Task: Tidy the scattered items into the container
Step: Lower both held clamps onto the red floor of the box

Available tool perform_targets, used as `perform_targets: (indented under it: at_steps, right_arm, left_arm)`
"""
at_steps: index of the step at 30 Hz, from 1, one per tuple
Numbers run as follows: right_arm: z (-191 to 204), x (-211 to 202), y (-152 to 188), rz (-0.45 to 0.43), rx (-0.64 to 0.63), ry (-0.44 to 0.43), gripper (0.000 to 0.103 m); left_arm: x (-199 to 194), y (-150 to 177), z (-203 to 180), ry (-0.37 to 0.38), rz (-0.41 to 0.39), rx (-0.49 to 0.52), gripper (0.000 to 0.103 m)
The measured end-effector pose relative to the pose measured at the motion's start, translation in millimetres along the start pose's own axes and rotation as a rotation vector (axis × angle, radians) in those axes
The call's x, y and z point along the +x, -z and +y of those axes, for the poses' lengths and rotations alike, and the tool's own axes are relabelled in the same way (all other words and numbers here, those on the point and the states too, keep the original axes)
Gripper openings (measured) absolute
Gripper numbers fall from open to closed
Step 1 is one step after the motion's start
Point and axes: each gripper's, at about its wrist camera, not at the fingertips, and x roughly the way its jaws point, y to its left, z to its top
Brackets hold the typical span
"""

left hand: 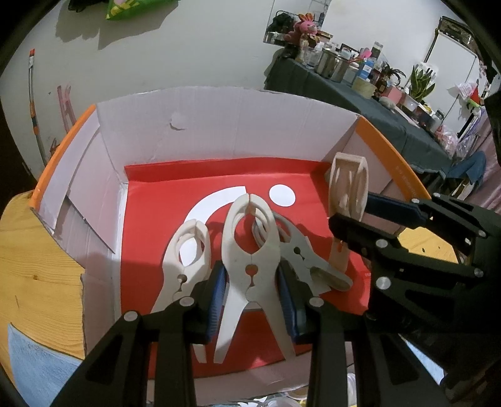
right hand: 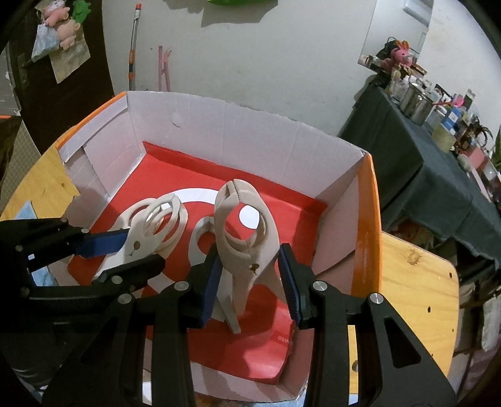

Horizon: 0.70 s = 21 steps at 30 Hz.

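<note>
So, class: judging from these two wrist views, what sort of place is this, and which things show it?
Probably a lived-in room at home, not a lab. A side table under a dark cloth is crowded with jars and bottles, a pink plush rabbit sits on it, and the cardboard box rests on a wooden table.

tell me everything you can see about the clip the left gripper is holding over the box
The clip is a large spring clamp of off-white plastic, a bit scuffed, with closed rounded jaws, oval openings behind them and two long handles. The left gripper pinches it near the pivot between its blue pads, jaws pointing away from the camera. It hangs inside the cardboard box, above the red floor, with other similar clips lying close beside it. Whether it touches them is unclear.
</note>
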Motion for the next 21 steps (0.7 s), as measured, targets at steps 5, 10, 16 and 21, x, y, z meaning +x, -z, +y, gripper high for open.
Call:
perform_targets:
  at_steps: [5, 10, 16, 21]
  right_arm:
    - [1.1, 6.4, -0.5, 0.008, -0.002, 0.017, 0.035]
    - [0.6, 12.2, -3.0, 0.02, 0.001, 0.021, 0.035]
    - [1.1, 17.9, -3.9, 0.034, 0.006, 0.018, 0.035]
    - [2.1, 24.2, -5.1, 0.044, 0.004, 0.021, 0.035]
  left_arm:
    - [0.5, 0.7, 1.2, -0.003, 0.008, -0.01, 0.035]
    - [3.0, -0.4, 3.4, 0.001, 0.019, -0.023, 0.035]
    - [5.6, -1.2, 4.7, 0.0, 0.026, -0.037, 0.035]
    - [7.1, 0.6, 6.8, -0.006, 0.026, -0.045, 0.035]
